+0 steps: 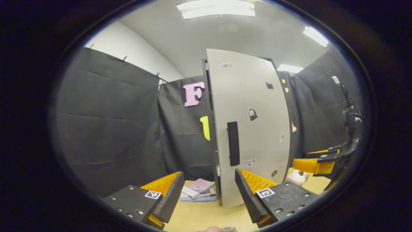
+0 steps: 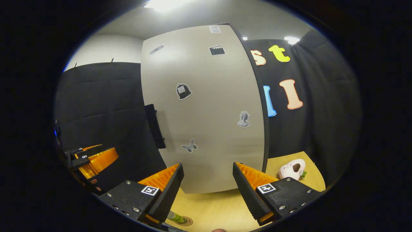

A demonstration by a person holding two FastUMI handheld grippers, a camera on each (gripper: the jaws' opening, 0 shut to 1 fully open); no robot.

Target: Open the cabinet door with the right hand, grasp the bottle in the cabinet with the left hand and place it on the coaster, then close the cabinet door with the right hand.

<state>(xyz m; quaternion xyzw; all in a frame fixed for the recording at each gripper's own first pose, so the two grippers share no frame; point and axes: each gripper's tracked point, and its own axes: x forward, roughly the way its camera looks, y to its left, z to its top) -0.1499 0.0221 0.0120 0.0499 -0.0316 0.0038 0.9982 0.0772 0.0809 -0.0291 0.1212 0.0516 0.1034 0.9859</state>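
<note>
Two open tools [image 1: 209, 190] [image 2: 208, 183] before the cabinet door [image 1: 254, 129] edge.

No legible text; cabinet door [image 2: 206, 106] stickers pictorial, square coded tags on gripper bodies unreadable.

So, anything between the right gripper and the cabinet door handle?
Nothing visible. The door handle sits up-left of the right gripper, jaws open, only bare cabinet door between. The left gripper is farther left, off that line.
</note>
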